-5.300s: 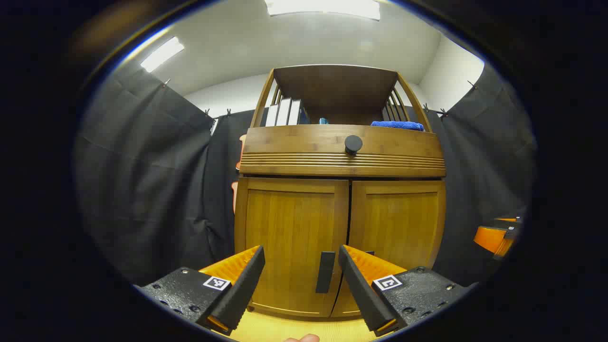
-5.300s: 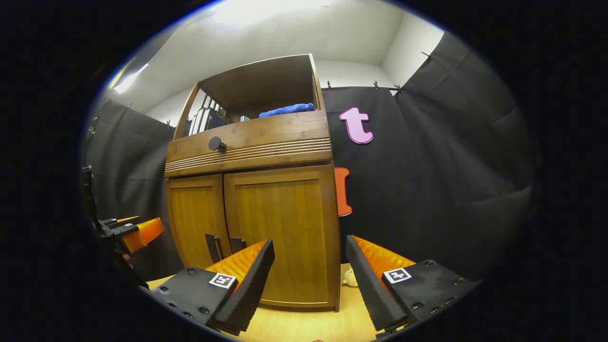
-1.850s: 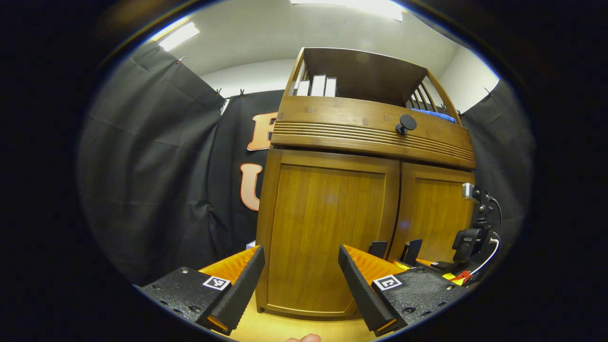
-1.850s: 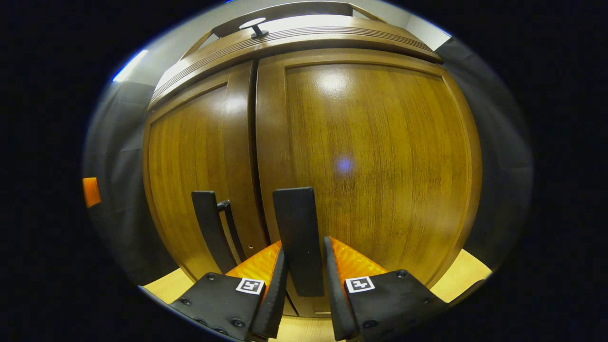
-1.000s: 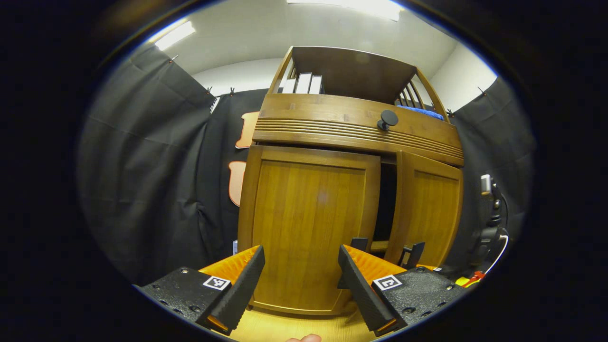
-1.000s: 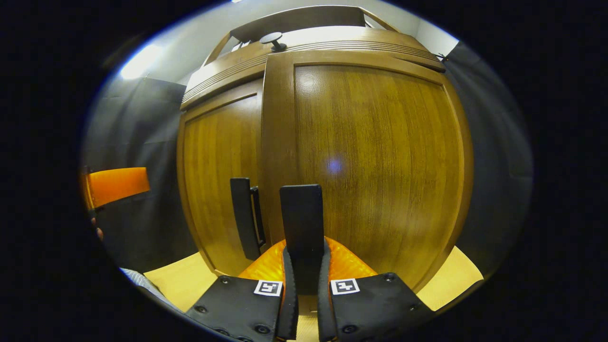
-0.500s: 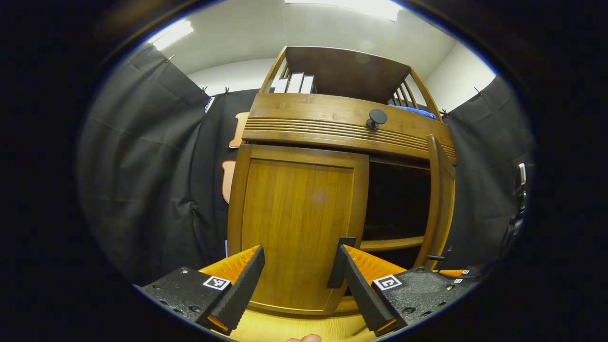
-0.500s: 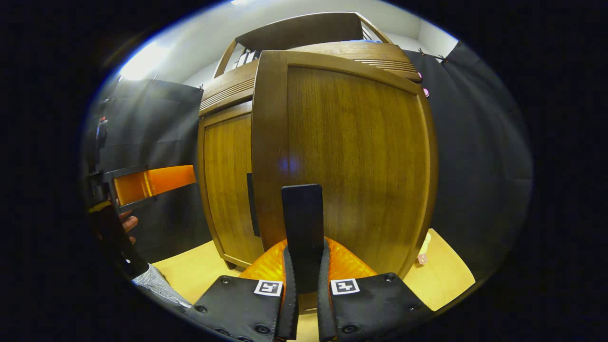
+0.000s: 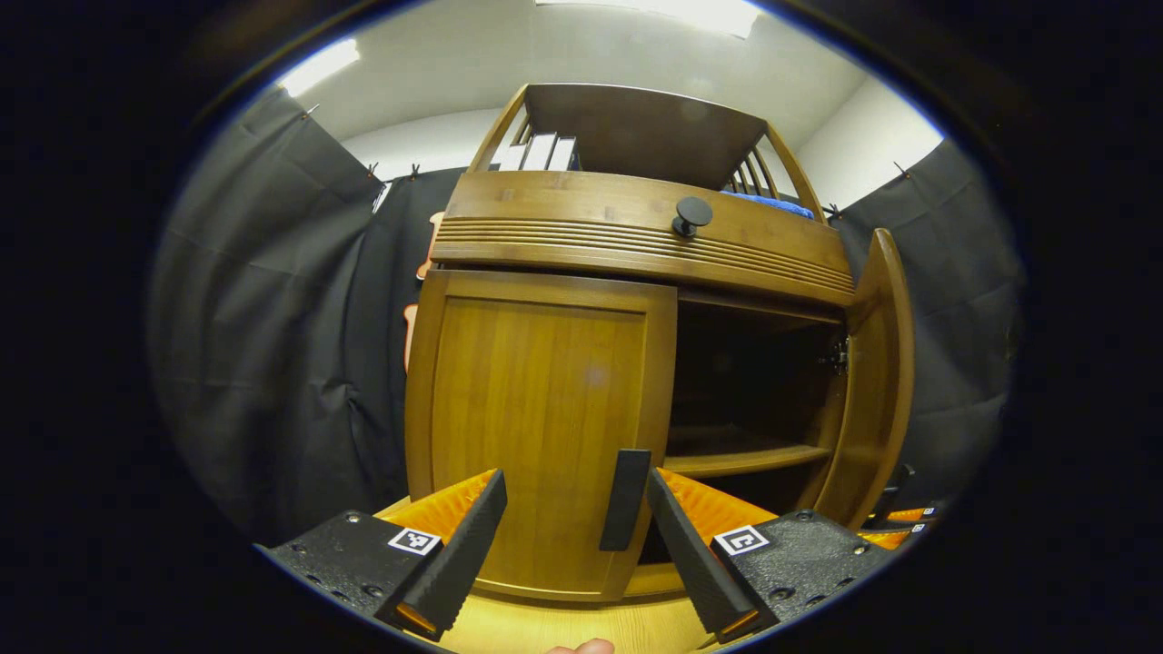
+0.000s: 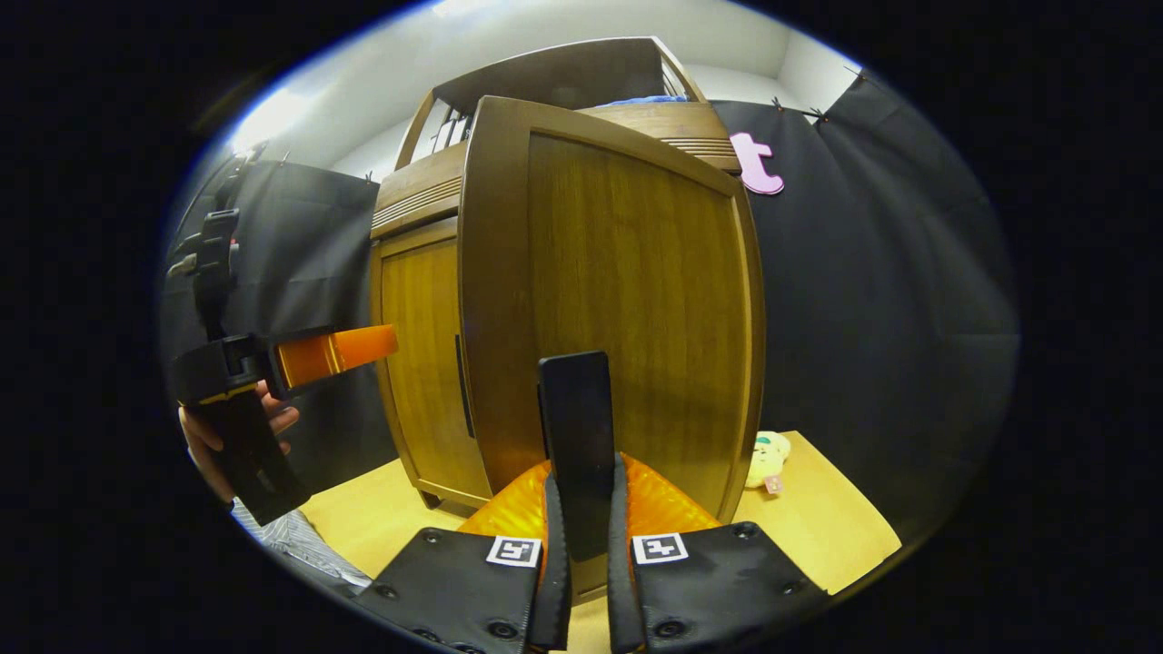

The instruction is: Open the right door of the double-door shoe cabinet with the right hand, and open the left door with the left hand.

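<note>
Right gripper (image 10: pixel 581 509) clamps right door handle (image 10: pixel 576 427); right door (image 9: pixel 870 381) stands wide. Left gripper (image 9: pixel 574 545), jaws apart: centre on left door handle (image 9: pixel 625 500), close squarely, pull along hinge arc

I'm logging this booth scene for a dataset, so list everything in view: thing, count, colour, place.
cabinet: one, brown wood, standing on the floor.
right door: one, brown, swung open.
left door: one, brown, shut.
door handles: two, black; right handle between the right gripper's fingers, left handle on the left door's inner edge.
knob: one, black, on the drawer front above the doors.
inner shelf: one, brown, inside the open half.
books: a few, pale spines, top shelf.
blue cloth: one, top shelf.
soft toy: one, pale, on the floor.
floor: light wood.
left gripper: open, near the left handle.
right gripper: shut on the right handle.
hand: holding the left gripper.
</note>
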`<act>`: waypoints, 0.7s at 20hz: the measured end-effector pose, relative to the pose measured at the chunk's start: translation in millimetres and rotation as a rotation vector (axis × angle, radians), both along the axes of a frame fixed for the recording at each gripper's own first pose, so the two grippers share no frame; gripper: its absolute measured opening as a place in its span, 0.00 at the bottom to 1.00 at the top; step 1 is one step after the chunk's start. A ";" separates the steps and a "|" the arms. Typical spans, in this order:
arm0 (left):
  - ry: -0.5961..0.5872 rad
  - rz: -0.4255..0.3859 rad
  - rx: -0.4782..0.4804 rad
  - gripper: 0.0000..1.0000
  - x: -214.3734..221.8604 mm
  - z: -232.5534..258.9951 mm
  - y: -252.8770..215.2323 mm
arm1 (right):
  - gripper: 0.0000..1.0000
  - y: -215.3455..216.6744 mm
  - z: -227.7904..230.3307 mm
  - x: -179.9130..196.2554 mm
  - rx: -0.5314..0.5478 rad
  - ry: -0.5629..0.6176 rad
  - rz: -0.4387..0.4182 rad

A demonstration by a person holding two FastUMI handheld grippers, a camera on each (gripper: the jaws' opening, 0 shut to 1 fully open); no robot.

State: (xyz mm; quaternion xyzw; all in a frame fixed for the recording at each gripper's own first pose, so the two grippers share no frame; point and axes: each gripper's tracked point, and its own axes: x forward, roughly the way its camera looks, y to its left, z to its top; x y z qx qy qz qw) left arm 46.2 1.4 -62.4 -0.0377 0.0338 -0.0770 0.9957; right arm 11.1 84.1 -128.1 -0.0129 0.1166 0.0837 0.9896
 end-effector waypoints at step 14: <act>-0.010 -0.068 -0.025 0.95 5.1 -5.2 -41.0 | 0.23 -71.0 17.2 -36.1 -0.039 -0.017 -0.152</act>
